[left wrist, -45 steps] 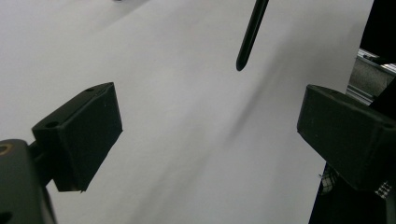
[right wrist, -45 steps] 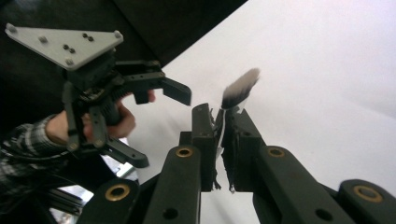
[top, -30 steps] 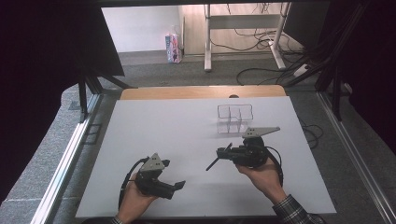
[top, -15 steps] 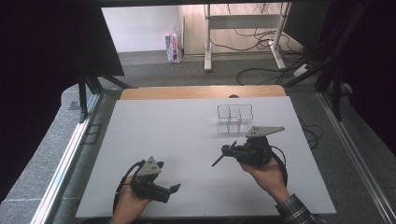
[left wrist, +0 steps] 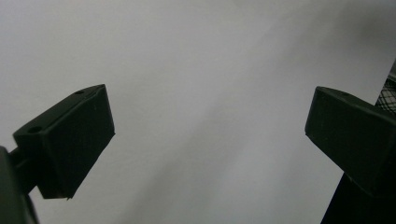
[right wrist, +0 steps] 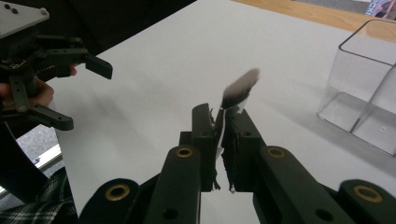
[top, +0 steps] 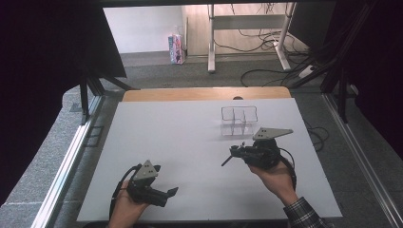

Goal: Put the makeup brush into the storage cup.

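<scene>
Clear plastic box (top: 239,119) with dividers sits at the far right of the white table (top: 171,142), and every compartment looks empty to me. Right gripper (right wrist: 223,122) is clamped tight on a small brush (right wrist: 239,91), bristles sticking out past the tips, just short of the box. Left gripper (top: 170,193) hangs wide apart with nothing in it. Risk as I see it: the brush is pinched low and thin, so it could twist or catch a divider wall and nudge that light box.

High view overhead; claw views close, sharing table (top: 190,142).
</scene>
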Motion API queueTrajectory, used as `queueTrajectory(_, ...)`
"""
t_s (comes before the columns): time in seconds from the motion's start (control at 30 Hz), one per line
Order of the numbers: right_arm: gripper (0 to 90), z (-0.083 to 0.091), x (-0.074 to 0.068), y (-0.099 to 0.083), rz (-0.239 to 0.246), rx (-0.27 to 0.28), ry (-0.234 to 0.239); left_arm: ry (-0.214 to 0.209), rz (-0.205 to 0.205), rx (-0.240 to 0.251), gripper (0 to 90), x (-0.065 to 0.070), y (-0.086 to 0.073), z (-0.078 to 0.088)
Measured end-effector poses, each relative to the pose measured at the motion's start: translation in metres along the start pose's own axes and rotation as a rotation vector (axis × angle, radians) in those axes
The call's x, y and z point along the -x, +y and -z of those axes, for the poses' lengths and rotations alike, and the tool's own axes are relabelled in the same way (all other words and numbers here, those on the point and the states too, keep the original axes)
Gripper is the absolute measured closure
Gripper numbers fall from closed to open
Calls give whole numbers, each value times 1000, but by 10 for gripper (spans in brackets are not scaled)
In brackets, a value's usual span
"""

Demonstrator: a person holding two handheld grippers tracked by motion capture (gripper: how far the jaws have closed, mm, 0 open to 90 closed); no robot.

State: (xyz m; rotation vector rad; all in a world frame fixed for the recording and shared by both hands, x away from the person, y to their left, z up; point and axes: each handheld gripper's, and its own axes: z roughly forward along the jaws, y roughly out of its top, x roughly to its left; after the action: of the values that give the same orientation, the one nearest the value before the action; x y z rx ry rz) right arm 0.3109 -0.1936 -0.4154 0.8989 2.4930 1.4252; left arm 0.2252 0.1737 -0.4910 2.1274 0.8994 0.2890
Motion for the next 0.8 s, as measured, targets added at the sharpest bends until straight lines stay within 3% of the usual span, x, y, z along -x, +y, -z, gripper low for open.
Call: queueTrajectory(0.8,828,11,14,1,0,6,-83,73,58,39,14,-14,-18,19)
